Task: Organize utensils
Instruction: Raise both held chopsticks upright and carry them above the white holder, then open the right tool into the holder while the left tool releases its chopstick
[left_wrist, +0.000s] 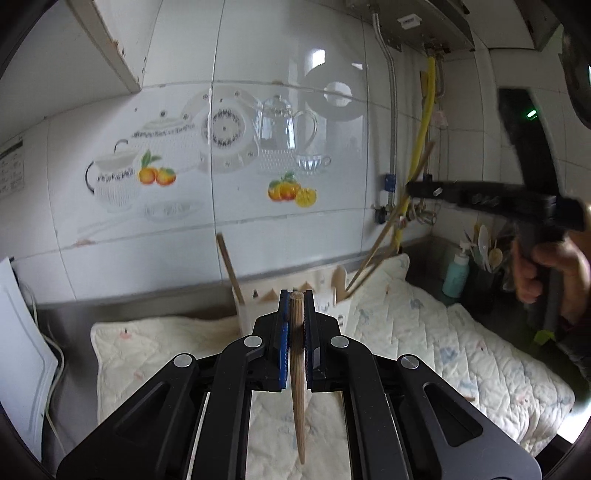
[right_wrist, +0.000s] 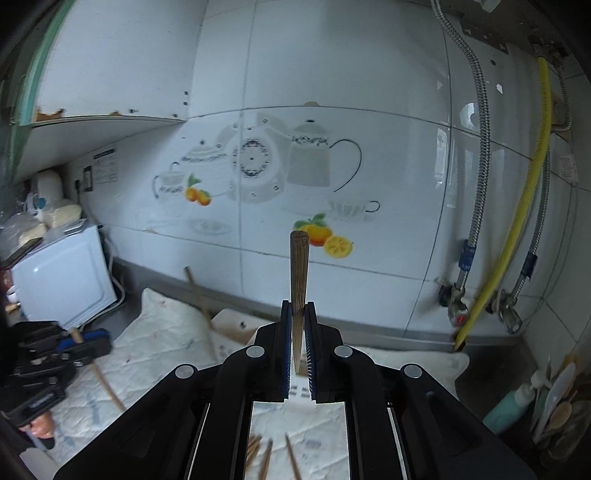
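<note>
- The left gripper (left_wrist: 296, 332) is clamped on one wooden chopstick (left_wrist: 297, 369): the blue pads pinch it near its thick end, and the thin end hangs down toward the quilted mat (left_wrist: 461, 350).
- The right gripper (right_wrist: 297, 332) is closed on a second, darker chopstick (right_wrist: 298, 273), held low on its shaft with the thick end standing up above the jaws.
- The landmark is the wooden rack (left_wrist: 332, 291) standing at the back of the mat against the tiled wall (left_wrist: 288, 240). Both held chopsticks sit in front of it and above the mat.
- Two more sticks already lean out of the rack, one at its left end (left_wrist: 231, 273) and a pair at its right end (left_wrist: 373, 254).
- Loose chopsticks (right_wrist: 266, 458) lie on the mat in front of the rack, seen under the right gripper.
- Handling, as I judge it: each chopstick is light, stiff and smooth-sided, so it will not bend but can pivot or slide between the pads.
- A hold near the thick end, where there is more wood to bite, looks steadier than one on the taper.
- The right gripper's hold leaves a long length above the jaws, which may swing when tilted toward the rack.
- A soap bottle (left_wrist: 456, 273) and a holder of spoons (left_wrist: 487, 251) stand right of the rack, off the mat.
</note>
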